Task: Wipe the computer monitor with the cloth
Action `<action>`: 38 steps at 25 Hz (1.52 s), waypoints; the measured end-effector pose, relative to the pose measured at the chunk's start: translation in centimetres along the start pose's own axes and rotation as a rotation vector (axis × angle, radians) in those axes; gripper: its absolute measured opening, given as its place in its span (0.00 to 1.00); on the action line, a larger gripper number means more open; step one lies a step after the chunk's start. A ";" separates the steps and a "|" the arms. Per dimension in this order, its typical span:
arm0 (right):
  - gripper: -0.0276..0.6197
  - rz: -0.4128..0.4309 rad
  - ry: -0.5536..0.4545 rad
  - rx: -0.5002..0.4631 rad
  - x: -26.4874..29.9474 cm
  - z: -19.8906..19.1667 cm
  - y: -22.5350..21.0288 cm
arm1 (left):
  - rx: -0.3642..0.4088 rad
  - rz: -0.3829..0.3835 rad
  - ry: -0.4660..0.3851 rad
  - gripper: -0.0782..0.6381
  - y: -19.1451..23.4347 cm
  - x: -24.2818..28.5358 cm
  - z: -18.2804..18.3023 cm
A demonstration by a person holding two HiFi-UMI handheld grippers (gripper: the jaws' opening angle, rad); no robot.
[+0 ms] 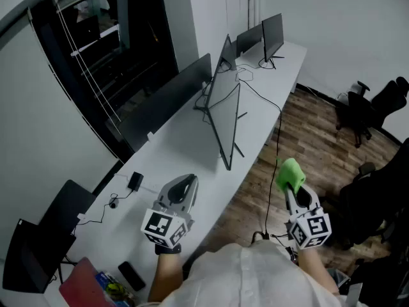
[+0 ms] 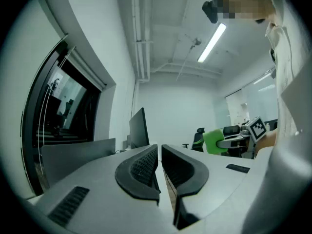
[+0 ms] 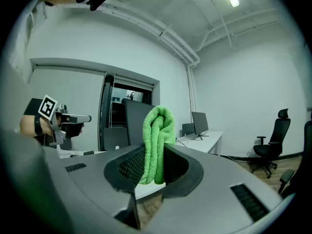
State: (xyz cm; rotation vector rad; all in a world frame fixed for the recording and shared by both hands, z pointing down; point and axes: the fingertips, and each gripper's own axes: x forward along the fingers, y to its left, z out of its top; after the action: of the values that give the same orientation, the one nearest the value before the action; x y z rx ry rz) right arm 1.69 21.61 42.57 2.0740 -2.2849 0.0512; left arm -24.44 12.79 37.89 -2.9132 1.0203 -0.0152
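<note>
A long white desk (image 1: 185, 147) runs from the near left to the far right of an office, with a dark window (image 1: 108, 50) on its left, a wood floor (image 1: 307, 139) on its right, and office chairs (image 1: 358, 114) at the far right. The computer monitor (image 1: 225, 104) stands mid-desk on a thin stand, seen almost edge-on from above. A cable (image 1: 278, 130) hangs off the desk edge just to its right.

The right gripper (image 1: 293, 187) is out over the floor, near the person and well apart from the monitor. Its fingers are clamped on a folded green cloth (image 1: 289, 171) that stands up past the tips. The left gripper (image 1: 184, 187) hovers above the near part of the desk, its jaws together with only a thin slit between them and nothing in it.

Wiping has not begun; the cloth must first travel to the screen. The likely trouble lies in contact. The cloth is pinched only at its lower fold, so sideways drag on the glass could pull it free. If the fold flops aside, the hard jaw tips could meet the screen. Too firm a push may rock the monitor on its slim stand, and a low approach could snag the hanging cable.
</note>
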 end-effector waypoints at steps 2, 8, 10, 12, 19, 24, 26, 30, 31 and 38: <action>0.15 -0.001 0.000 0.007 -0.5 -0.1 0.3 | -0.001 -0.002 0.007 0.16 -0.3 -0.4 -0.1; 0.15 0.010 0.002 0.010 -1.4 -0.2 0.7 | -0.004 -0.006 0.010 0.16 -1.1 -0.9 0.1; 0.15 0.013 0.003 0.011 -1.7 -0.3 0.8 | -0.005 -0.006 0.009 0.16 -1.4 -1.1 0.2; 0.15 0.016 0.004 0.013 -1.9 -0.4 1.0 | -0.005 -0.010 0.011 0.16 -1.6 -1.3 0.1; 0.15 0.059 0.008 0.027 -2.0 -0.6 2.0 | -0.013 0.001 0.017 0.16 -1.5 -2.0 -0.1; 0.15 0.086 0.019 0.018 -1.7 -0.6 2.9 | -0.019 0.004 0.012 0.16 -1.3 -2.2 -0.1; 0.15 0.105 0.023 0.014 -1.5 -0.6 3.4 | -0.021 0.003 0.010 0.16 -1.2 -2.2 -0.1; 0.15 0.175 0.033 0.005 -0.4 -0.2 5.1 | -0.028 0.004 0.012 0.16 -0.8 -2.5 -0.2; 0.15 0.202 0.035 -0.004 -0.1 0.0 5.7 | -0.030 0.006 0.013 0.16 -0.6 -2.6 -0.2; 0.15 0.407 0.029 -0.060 3.4 2.9 10.1 | -0.038 0.043 0.013 0.16 1.3 -3.0 0.5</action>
State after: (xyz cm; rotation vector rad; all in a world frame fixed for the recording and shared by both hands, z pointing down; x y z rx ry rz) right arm -8.77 19.04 39.97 1.5390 -2.6129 0.0290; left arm -27.58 13.65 37.38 -2.9279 1.0975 -0.0123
